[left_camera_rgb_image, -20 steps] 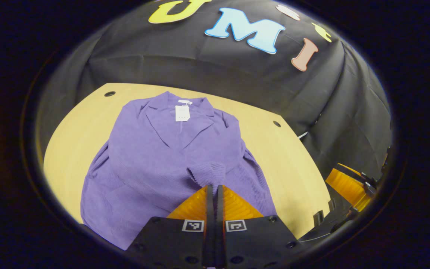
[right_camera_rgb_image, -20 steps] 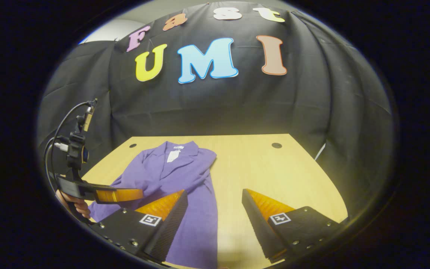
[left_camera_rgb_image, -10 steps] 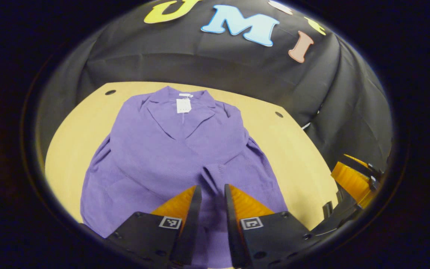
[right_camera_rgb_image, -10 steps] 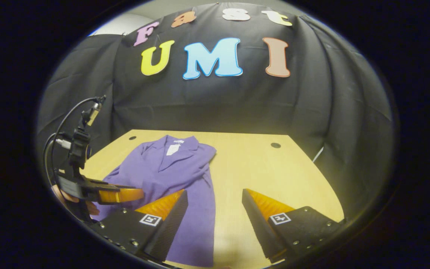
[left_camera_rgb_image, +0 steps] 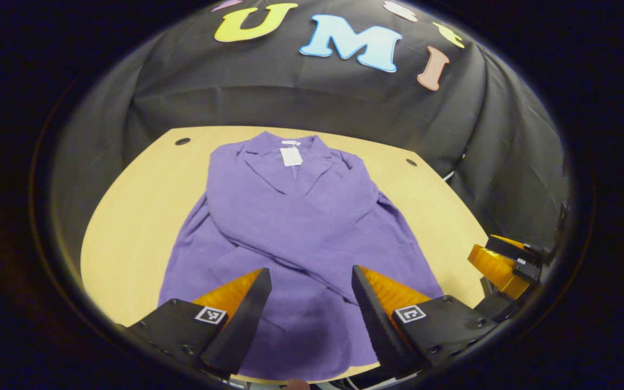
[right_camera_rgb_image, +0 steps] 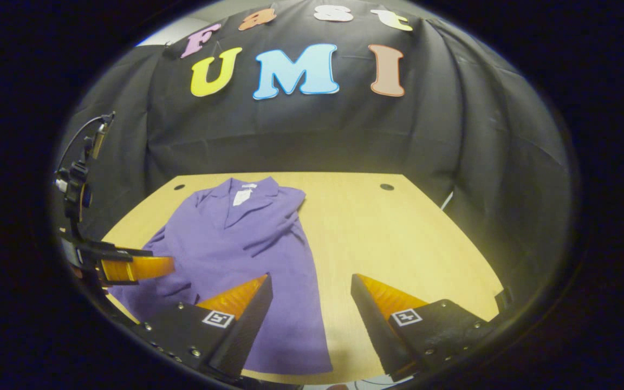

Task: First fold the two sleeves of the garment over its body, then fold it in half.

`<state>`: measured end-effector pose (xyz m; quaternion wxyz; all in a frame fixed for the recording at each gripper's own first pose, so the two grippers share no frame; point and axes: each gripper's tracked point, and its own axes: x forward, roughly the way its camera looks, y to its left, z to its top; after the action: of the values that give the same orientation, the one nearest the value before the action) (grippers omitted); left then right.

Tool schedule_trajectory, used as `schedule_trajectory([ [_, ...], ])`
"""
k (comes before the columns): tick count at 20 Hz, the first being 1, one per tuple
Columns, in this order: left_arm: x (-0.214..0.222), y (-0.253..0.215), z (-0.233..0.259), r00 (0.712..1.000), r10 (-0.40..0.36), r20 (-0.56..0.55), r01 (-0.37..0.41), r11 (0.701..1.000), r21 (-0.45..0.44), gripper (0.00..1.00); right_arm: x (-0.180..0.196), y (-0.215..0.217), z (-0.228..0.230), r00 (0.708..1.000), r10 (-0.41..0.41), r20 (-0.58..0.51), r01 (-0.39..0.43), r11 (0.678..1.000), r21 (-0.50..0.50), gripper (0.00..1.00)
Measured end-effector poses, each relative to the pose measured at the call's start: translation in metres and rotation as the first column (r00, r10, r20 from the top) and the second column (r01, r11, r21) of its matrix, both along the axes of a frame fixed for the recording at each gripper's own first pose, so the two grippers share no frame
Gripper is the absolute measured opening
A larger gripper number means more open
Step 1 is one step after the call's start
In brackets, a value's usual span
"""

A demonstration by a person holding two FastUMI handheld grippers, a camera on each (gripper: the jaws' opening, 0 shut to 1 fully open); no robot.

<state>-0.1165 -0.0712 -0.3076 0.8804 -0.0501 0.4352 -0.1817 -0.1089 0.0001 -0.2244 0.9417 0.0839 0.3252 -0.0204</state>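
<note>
A purple collared garment point(left_camera_rgb_image: 296, 227) lies flat on the wooden table point(left_camera_rgb_image: 133, 216), collar and white tag at the far end. One sleeve lies folded diagonally across its body. My left gripper point(left_camera_rgb_image: 307, 290) hangs open over the garment's lower part, nothing between its fingers. In the right gripper view the same garment point(right_camera_rgb_image: 241, 244) lies on the table's left half. My right gripper point(right_camera_rgb_image: 311, 298) stands open above the garment's right edge and bare wood. The left gripper point(right_camera_rgb_image: 128, 268) shows at the far left of that view, and the right gripper point(left_camera_rgb_image: 499, 260) shows at the right edge of the left gripper view.
The light wooden table point(right_camera_rgb_image: 398, 238) has small dark holes near its far corners point(right_camera_rgb_image: 387, 187). Black cloth walls close in behind and on both sides. Bare wood stretches to the right of the garment in the right gripper view.
My left gripper opened and let go of the sleeve cuff, which now lies across the garment's body, then drew back. The right gripper stayed open and shifted slightly.
</note>
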Motion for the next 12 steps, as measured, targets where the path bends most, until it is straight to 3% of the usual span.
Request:
schedule_trajectory([
  [6,-0.03,0.093,-0.009,0.996,0.09,-0.02,-0.089,0.995,0.034,0.95,-0.041,0.013,-0.042,0.99,-0.053,-0.132,0.062,0.996,0.068,0.9],
  [12,-0.062,0.169,-0.033,0.987,0.141,-0.077,-0.137,0.989,0.053,0.95,-0.063,0.013,-0.07,0.965,-0.14,-0.221,0.176,0.973,0.149,0.89],
])
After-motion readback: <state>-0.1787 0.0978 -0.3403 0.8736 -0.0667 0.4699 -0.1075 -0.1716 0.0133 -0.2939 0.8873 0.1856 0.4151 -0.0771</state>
